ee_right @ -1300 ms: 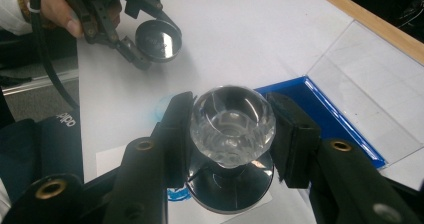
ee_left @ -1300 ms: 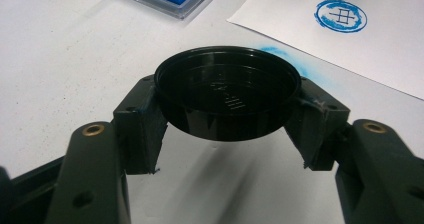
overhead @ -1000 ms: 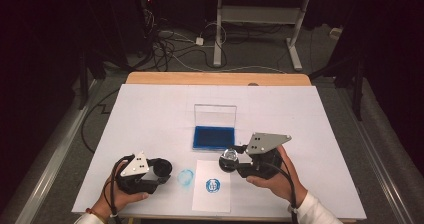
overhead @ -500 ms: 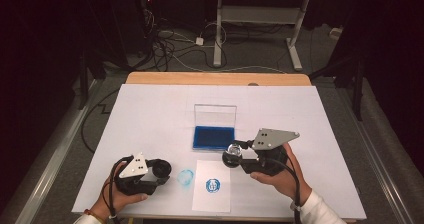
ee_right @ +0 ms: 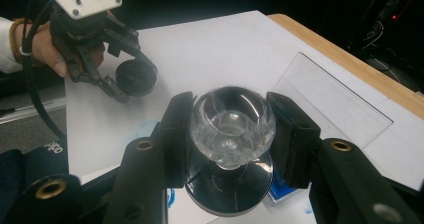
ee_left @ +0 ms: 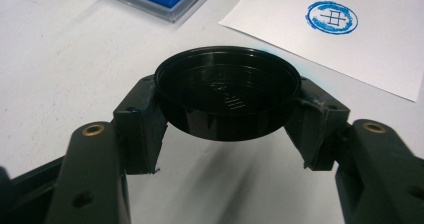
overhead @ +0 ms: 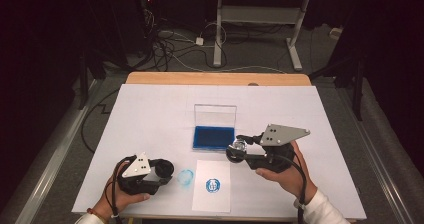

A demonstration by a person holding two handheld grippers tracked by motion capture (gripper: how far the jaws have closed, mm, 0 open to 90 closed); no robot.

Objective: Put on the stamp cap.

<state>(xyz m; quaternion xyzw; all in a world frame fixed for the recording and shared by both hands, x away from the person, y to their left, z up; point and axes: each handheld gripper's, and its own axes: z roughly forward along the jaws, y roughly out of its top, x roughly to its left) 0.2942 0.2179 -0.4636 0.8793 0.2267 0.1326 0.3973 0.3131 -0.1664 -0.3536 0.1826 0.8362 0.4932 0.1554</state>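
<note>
While the right gripper (overhead: 239, 149) clamps the stamp (ee_right: 232, 121) by its clear knob just right of the ink pad (overhead: 213, 137), the left gripper (overhead: 167, 170), lower left, grips the black cap (ee_left: 227, 91); cap and stamp base must meet.

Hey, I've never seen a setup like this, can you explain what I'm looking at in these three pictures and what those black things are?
A person sits at a white table holding a hand-operated two-jaw tool in each hand. One camera looks down from above; one more rides on each tool. The left gripper is shut on a round black cap. The right gripper is shut on a stamp by its clear knob. On the table lie an open blue ink pad, a paper with a blue stamped mark, and a faint blue smudge.
</note>
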